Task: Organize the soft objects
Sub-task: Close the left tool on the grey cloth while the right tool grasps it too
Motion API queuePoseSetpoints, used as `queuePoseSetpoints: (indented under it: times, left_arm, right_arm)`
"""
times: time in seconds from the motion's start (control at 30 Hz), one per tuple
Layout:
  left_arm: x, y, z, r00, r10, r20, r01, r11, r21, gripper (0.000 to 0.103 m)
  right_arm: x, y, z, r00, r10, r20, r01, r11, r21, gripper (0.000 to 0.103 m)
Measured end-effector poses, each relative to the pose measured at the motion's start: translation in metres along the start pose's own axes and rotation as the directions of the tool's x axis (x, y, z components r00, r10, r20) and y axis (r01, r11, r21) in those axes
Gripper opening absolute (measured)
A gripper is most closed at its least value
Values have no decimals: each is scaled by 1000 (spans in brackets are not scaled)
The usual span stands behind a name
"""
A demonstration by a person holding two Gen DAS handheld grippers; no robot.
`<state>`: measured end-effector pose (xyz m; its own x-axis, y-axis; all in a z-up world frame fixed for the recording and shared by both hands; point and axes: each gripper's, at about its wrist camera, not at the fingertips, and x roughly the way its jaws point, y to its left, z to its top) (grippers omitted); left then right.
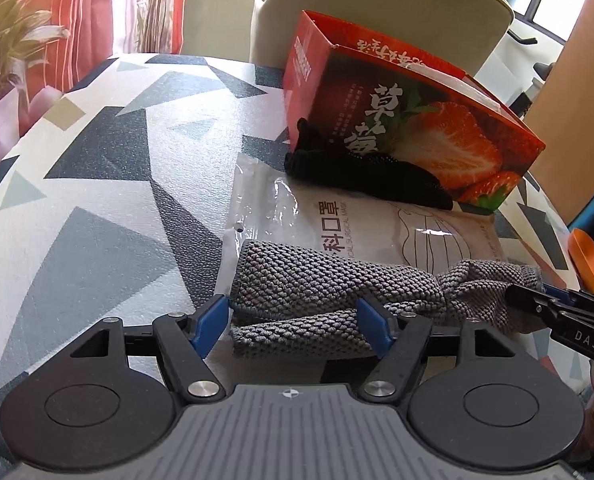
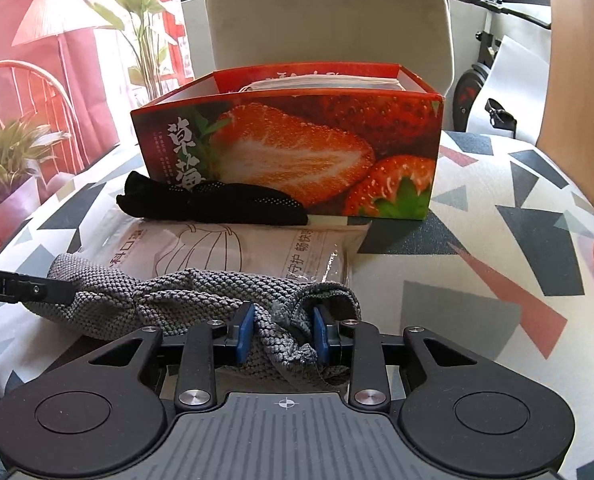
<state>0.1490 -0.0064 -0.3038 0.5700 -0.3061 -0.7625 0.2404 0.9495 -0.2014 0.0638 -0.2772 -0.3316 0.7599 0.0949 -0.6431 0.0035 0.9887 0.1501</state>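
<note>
The left gripper [image 1: 293, 326] sits low at centre frame, jaws spread wide; the right gripper [image 2: 283, 334] (also low centre) is pinched narrow on grey knit.

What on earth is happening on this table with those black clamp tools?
A person is working two hand-held grippers on a grey knitted cloth that lies on a white plastic mask packet. The right gripper has pinched one bunched end of the cloth between its blue pads. The left gripper straddles the other end with its jaws wide, not squeezing. Behind sit a black knitted cloth and an open red strawberry-printed cardboard box, all on the triangle-patterned tablecloth.
</note>
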Motion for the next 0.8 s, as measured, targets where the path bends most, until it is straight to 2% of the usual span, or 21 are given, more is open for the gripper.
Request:
queuePoseSetpoints:
  times: [0.27, 0.53, 0.8]
  left_arm:
    - [6, -5, -3, 999, -8, -31, 9, 1000, 23, 77]
    - [7, -1, -5, 999, -22, -34, 22, 1000, -2, 76]
    - [5, 0, -4, 1000, -16, -22, 16, 1000, -7, 67]
  right_arm:
    - [1, -1, -1, 1000, -4, -1, 4, 1000, 5, 28]
    - [1, -1, -2, 1000, -4, 0, 4, 1000, 6, 29]
    - [1, -3, -3, 1000, -5, -3, 5, 1000, 15, 31]
